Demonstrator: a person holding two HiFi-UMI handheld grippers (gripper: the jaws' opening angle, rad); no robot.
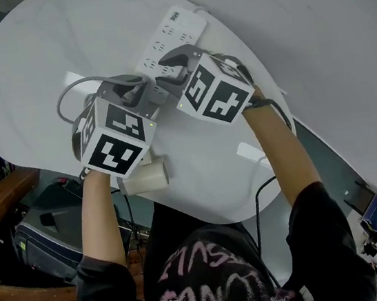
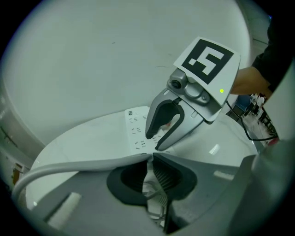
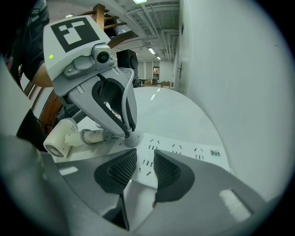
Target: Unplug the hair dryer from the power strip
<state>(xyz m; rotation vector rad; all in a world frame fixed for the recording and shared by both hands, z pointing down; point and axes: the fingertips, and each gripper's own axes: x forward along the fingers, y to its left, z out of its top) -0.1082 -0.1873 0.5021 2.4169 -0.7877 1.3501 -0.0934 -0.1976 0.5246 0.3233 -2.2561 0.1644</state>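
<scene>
A white power strip (image 1: 171,39) lies on the white table (image 1: 36,56) near the wall. The cream hair dryer (image 1: 147,178) rests at the table's near edge, and its grey cable (image 1: 69,93) loops left to a grey plug (image 3: 132,138) at the strip's near end. My left gripper (image 1: 155,95) is shut on that plug, which is also pinched between the pads in the left gripper view (image 2: 150,161). My right gripper (image 3: 144,159) is open, its fingertips down on the strip's top (image 2: 154,140). Whether the plug's pins sit in the socket is hidden.
A white wall (image 1: 308,11) runs right behind the strip. A black cable (image 1: 264,191) hangs off the table's near right edge. Wooden furniture (image 1: 0,197) and a dark case (image 1: 44,236) stand below the table on the left.
</scene>
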